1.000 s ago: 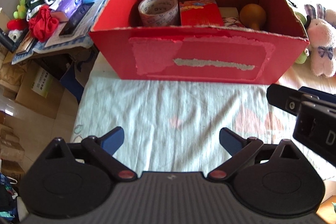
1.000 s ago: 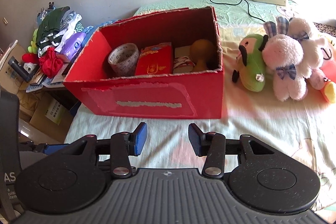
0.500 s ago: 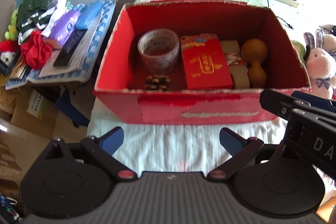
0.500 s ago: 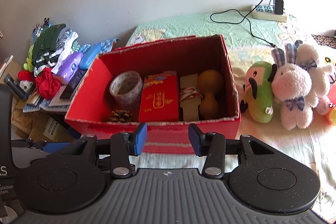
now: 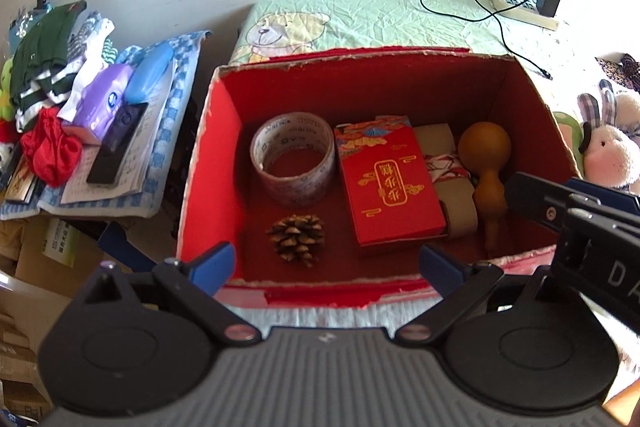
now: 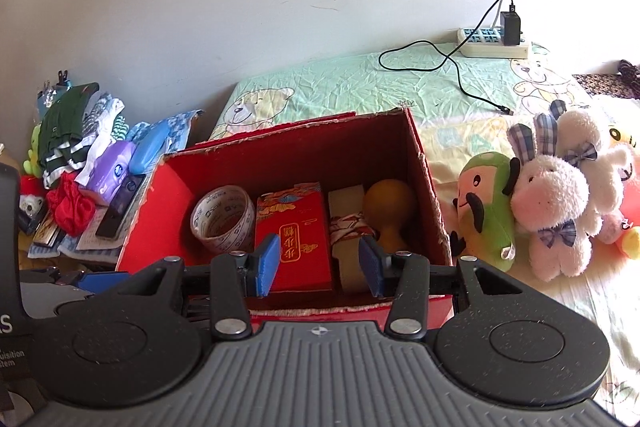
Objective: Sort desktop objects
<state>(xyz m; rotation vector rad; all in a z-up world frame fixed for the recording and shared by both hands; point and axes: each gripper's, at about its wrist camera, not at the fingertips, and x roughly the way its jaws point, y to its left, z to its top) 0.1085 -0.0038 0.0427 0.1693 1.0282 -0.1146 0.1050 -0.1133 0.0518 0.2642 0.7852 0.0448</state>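
one red box (image 5: 224, 163) on the bed (image 6: 360, 79), holding one tape roll (image 5: 293, 159) at left, one pinecone (image 5: 297, 238) in front of it, one red packet (image 5: 387, 187) in the middle, one cardboard bundle (image 5: 452, 183) tied with ribbon, one gourd (image 5: 485, 155) at right. left gripper (image 5: 326, 263) above the near rim, fingers spread wide, empty. right gripper (image 6: 319, 265) over the box, fingers moderately apart, empty. several plush toys (image 6: 548, 203) right of the box.
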